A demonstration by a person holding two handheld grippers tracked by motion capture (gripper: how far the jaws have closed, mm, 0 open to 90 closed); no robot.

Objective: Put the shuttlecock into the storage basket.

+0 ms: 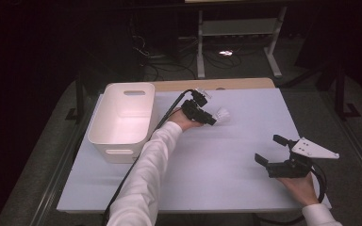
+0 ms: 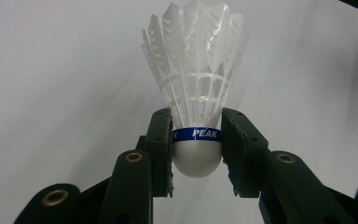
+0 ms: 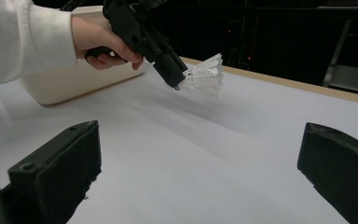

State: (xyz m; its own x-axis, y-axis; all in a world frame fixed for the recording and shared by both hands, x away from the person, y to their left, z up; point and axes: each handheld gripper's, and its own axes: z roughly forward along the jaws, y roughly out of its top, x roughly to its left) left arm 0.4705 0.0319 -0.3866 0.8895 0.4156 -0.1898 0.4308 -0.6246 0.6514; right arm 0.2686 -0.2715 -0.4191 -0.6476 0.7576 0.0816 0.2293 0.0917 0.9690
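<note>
1. White bin sits at the left side of the counter, handle slots at the near and far ends. Inside looks bare in the high view.
2. Left gripper is just right of the bin, over the far-middle of the counter, held by a hand in a white sleeve. Black cable trails back along the bin's edge.
3. Its fingers are clamped on a white shuttlecock, pinching the rounded cork at the blue "PEAK" band. Feather skirt points away from the gripper. In the right gripper view the shuttlecock is lifted off the counter, tilted, feathers up and outward.
4. Right gripper is at the near right of the counter, well apart from the left one, grey three-cornered plate on top. Fingers spread wide, nothing between them, only bare counter surface.
</note>
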